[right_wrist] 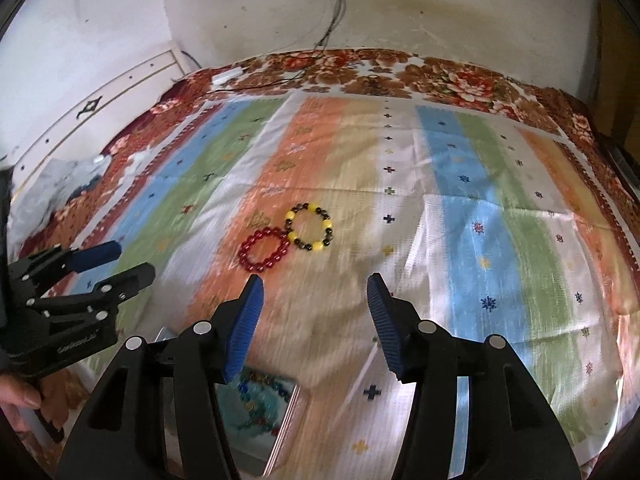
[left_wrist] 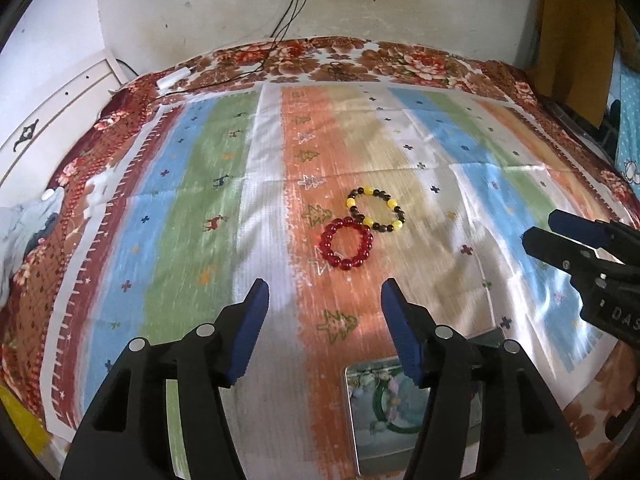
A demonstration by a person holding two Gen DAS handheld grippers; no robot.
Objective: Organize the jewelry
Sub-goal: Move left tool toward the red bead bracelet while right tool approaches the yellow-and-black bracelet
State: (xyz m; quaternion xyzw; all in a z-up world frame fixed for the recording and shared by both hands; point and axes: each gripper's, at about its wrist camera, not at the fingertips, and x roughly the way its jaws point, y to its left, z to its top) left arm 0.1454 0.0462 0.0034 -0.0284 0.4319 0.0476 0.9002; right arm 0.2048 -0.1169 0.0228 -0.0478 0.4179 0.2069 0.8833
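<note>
A red bead bracelet point(left_wrist: 346, 245) lies on the striped cloth, touching a yellow-and-dark bead bracelet point(left_wrist: 375, 209) just behind it. Both show in the right wrist view, the red bracelet point(right_wrist: 264, 249) and the yellow-and-dark one point(right_wrist: 310, 226). My left gripper point(left_wrist: 325, 294) is open and empty, a little short of the red bracelet. My right gripper point(right_wrist: 315, 290) is open and empty, short of and to the right of both bracelets. A metal tin point(left_wrist: 394, 416) with beaded jewelry inside sits under the grippers; it also shows in the right wrist view point(right_wrist: 256, 420).
The striped cloth point(left_wrist: 224, 184) covers a floral bedspread point(left_wrist: 416, 60). Cables point(left_wrist: 288, 24) run from a wall socket to a white adapter point(left_wrist: 172, 78) at the far edge. The right gripper shows at the right of the left wrist view point(left_wrist: 536, 228), and the left gripper at the left of the right wrist view point(right_wrist: 132, 262).
</note>
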